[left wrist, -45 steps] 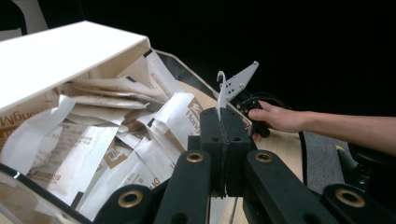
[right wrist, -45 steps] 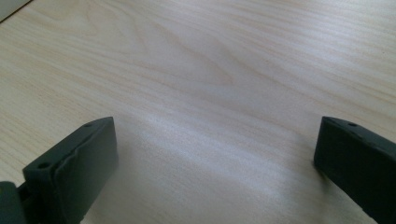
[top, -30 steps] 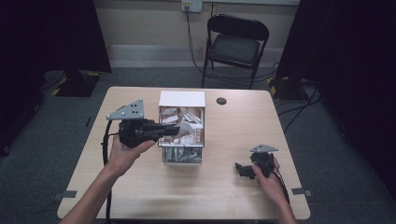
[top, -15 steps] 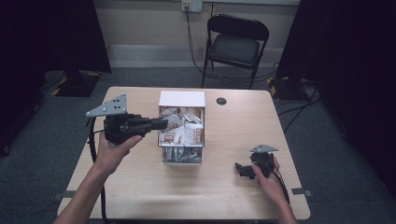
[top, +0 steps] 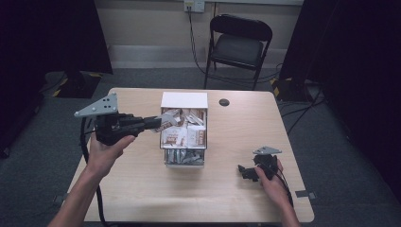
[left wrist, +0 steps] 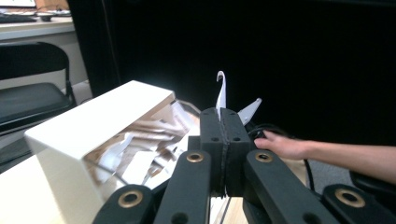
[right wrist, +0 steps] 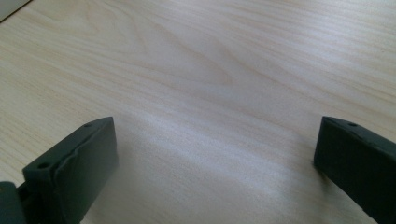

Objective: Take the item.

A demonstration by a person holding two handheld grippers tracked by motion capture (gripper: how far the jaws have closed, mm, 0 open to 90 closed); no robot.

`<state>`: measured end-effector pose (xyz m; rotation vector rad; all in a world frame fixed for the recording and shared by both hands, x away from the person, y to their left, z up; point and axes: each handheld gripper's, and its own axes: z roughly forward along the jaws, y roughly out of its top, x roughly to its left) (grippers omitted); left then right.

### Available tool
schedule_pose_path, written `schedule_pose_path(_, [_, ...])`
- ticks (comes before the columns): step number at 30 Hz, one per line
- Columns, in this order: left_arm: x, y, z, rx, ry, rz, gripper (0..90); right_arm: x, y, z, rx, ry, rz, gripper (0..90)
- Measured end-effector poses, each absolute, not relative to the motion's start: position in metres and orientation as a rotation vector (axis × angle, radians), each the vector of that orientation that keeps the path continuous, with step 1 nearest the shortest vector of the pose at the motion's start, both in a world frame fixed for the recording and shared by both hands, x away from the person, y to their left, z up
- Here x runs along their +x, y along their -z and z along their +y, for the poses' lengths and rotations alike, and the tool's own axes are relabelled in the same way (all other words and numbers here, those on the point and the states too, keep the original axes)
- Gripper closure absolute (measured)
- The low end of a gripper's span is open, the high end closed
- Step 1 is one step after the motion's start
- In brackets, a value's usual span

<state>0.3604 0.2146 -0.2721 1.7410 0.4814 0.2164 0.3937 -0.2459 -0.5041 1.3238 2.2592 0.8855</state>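
A clear box [top: 184, 158] with a white back panel [top: 184, 100] stands mid-table, packed with several brown and white packets. My left gripper [top: 158, 123] hovers just off the box's left edge, shut on a thin white packet [top: 169, 117] raised above the box. In the left gripper view the jaws [left wrist: 225, 116] are pressed together, and the packet's edge [left wrist: 221, 93] sticks up between them beside the box [left wrist: 93, 126]. My right gripper [top: 246, 172] rests on the table at the right, jaws wide apart [right wrist: 215, 149] over bare wood.
A small black round disc [top: 224, 102] lies on the table behind the box. A black folding chair [top: 239, 45] stands beyond the far edge, with cables on the floor. Bare tabletop [top: 142, 189] lies in front of the box.
My left gripper has drawn back to the left and slightly up from over the box, carrying the packet with it. The right gripper has stayed put.
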Motion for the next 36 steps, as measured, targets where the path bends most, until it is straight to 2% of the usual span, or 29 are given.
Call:
schedule_pose_path(14, [0.351,0.268,0.242,1.719,-0.251,0.516,90.0,0.394,0.504,-0.246,1.327,-0.885,2.259,0.0])
schedule_pose_path(20, [0.347,0.278,0.259,1.679,-0.239,0.549,90.0,0.394,0.504,-0.246,1.325,-0.885,2.259,0.0])
schedule_pose_path(36, [0.352,0.288,0.28,1.719,-0.299,0.635,90.0,0.394,0.504,-0.246,1.324,-0.885,2.26,0.0])
